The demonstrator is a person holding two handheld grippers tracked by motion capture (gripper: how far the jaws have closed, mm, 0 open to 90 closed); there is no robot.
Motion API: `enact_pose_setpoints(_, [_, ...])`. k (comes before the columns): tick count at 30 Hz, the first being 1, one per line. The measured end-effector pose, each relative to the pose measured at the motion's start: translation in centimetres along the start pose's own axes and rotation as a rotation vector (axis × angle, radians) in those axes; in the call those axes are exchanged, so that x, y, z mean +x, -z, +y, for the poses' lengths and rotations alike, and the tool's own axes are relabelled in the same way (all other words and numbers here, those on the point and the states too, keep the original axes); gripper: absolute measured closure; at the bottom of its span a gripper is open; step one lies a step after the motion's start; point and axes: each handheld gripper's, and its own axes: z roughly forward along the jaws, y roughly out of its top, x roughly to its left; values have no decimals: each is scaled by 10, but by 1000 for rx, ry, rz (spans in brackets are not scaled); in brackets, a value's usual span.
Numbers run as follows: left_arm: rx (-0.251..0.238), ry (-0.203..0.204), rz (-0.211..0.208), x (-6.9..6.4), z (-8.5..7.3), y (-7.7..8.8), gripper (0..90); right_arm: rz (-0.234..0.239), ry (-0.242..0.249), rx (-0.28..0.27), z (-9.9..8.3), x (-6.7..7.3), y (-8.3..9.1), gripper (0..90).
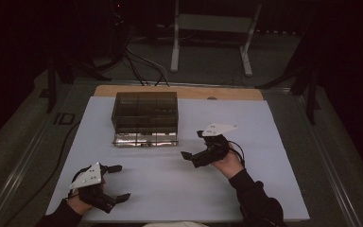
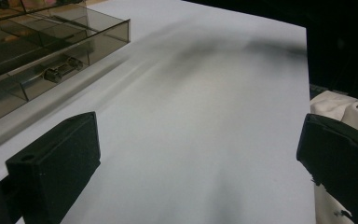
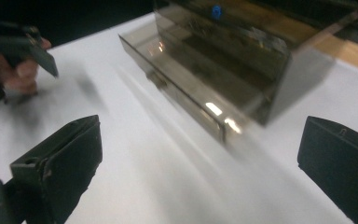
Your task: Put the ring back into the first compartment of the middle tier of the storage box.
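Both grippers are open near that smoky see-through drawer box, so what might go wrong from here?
1. The smoky transparent plastic drawer box stands loose on the white sheet; pulling its bottom drawer one-handed may drag the whole box.
2. The right gripper, open, faces a slim drawer front that could slip from its jaws.
3. The left gripper sits too far off to brace it.

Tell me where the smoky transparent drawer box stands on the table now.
In the high view, the drawer box stands at the far left-centre of the white sheet, ahead of the left claw and left of the right claw.
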Motion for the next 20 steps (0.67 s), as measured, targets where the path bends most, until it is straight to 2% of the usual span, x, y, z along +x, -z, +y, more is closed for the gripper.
enact_pose_setpoints(8, [4,-1,1,0,0,0,10,-30,-46,1,-42,-12,26,0])
enact_pose_setpoints(11, [5,-2,1,0,0,0,10,-61,-58,5,-58,-16,41,1])
enact_pose_setpoints(14, [6,0,1,0,0,0,10,-90,-79,13,-73,-19,53,1])
enact_pose_setpoints(20, [6,0,2,0,0,-1,10,-112,-132,32,-101,-21,73,1])
